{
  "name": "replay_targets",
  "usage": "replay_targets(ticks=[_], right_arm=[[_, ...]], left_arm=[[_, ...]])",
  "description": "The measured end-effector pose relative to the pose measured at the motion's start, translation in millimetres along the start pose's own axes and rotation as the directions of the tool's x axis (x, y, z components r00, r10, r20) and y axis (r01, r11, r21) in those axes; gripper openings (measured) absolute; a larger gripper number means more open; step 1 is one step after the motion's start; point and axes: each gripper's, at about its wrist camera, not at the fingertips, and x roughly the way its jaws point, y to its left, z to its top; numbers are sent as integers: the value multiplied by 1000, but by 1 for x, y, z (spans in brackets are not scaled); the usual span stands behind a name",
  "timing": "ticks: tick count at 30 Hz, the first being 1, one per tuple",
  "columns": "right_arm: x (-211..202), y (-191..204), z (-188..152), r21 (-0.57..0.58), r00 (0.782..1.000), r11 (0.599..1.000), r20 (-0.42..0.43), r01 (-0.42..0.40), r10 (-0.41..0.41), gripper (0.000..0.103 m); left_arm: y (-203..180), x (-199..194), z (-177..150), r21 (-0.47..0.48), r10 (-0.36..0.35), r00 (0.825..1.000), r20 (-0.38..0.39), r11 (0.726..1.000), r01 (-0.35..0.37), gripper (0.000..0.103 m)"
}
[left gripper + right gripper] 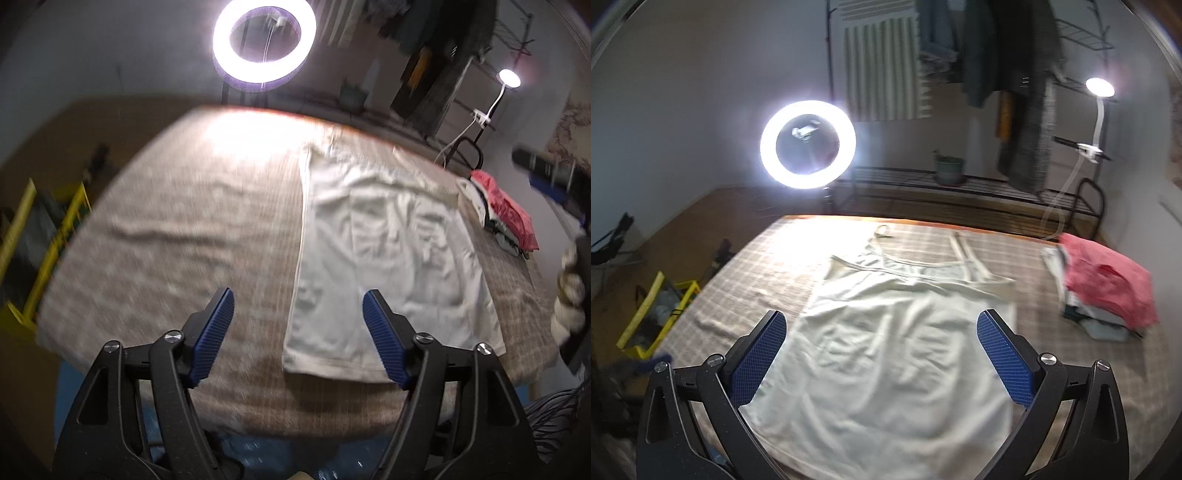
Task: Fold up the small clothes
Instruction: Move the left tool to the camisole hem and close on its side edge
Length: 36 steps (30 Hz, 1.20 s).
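Right wrist view shows a white strappy cloth top lying flat on the checked table cover. Right gripper and left gripper both hang wide apart, holding nothing. Folded pink clothes sit far right.

camisole — pale matt cloth, creased | table cover — checked woven cloth | gripper pads — blue ribbed rubbery, arms matt black
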Motion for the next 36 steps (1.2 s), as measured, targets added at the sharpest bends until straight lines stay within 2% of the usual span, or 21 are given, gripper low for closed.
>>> replay_targets(ticks=[4,8,12,17,20,22,24,30,36], right_arm=[[35,13,16,-48,998,997,-34,-62,61,102],[71,23,31,-87,993,992,-83,-91,83,102],[112,26,40,-34,980,990,-153,-135,128,100],[171,28,46,71,951,982,-245,-175,187,84],[203,34,47,107,934,977,-291,-182,206,71],[227,40,47,119,920,975,-326,-186,215,57],[245,46,46,121,911,975,-351,-186,218,52],[297,61,39,144,880,975,-421,-172,217,41],[331,71,33,75,870,990,-471,-122,143,38]], left_arm=[[8,27,-12,-60,-43,992,-115,998,36,68],[10,44,-19,-60,-23,987,-158,998,14,67],[13,58,-25,-66,-20,980,-196,998,7,65],[18,74,-29,-95,-45,968,-248,995,21,52],[21,81,-32,-129,-68,959,-277,991,33,42],[24,84,-32,-154,-85,956,-281,987,43,37],[26,85,-30,-163,-95,956,-277,985,51,30],[28,92,-27,-190,-139,946,-292,978,85,15],[21,95,-24,-174,-159,943,-293,978,111,6]])
